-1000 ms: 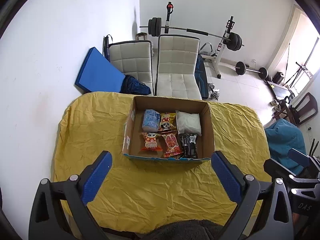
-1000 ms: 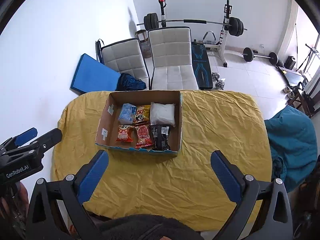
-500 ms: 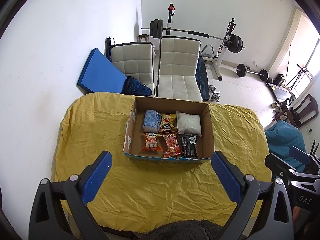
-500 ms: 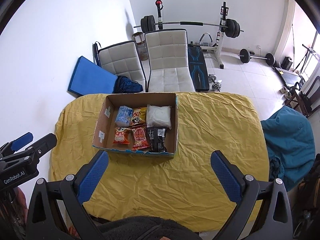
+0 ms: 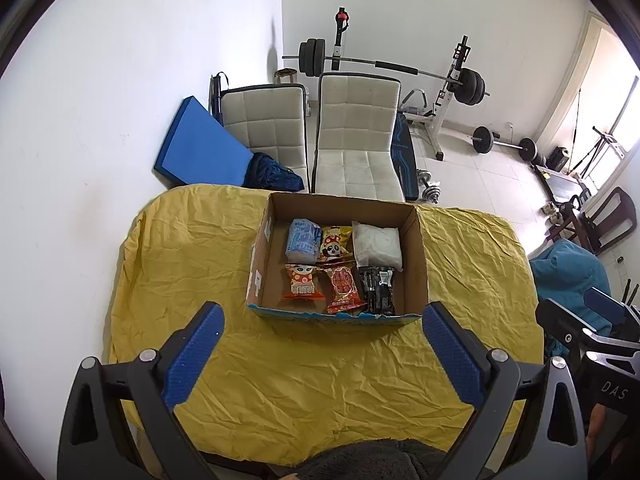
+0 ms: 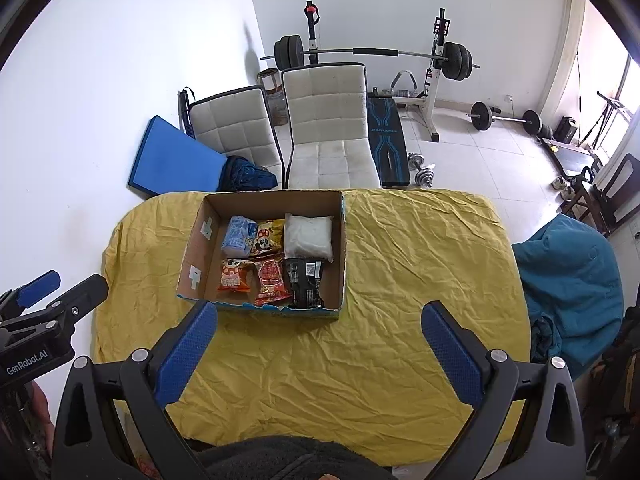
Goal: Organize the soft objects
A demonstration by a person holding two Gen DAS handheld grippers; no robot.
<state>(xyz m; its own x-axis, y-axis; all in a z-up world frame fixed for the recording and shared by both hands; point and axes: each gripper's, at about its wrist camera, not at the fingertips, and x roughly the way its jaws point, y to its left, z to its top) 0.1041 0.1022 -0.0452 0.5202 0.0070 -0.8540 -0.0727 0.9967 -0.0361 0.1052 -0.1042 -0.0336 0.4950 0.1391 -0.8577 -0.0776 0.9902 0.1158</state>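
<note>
An open cardboard box stands on the yellow-covered table. Inside lie several soft packets: a blue packet, a yellow panda bag, a white pouch, an orange bag, a red bag and a black packet. My left gripper is open and empty, high above the table's near side. My right gripper is open and empty too, held back from the box.
Two white chairs stand behind the table, with a blue mat against the wall. A barbell rack is at the back. A teal beanbag sits to the right of the table.
Both grippers have risen and drawn back a little, so the box and table look smaller and farther. Both stay open and empty.
</note>
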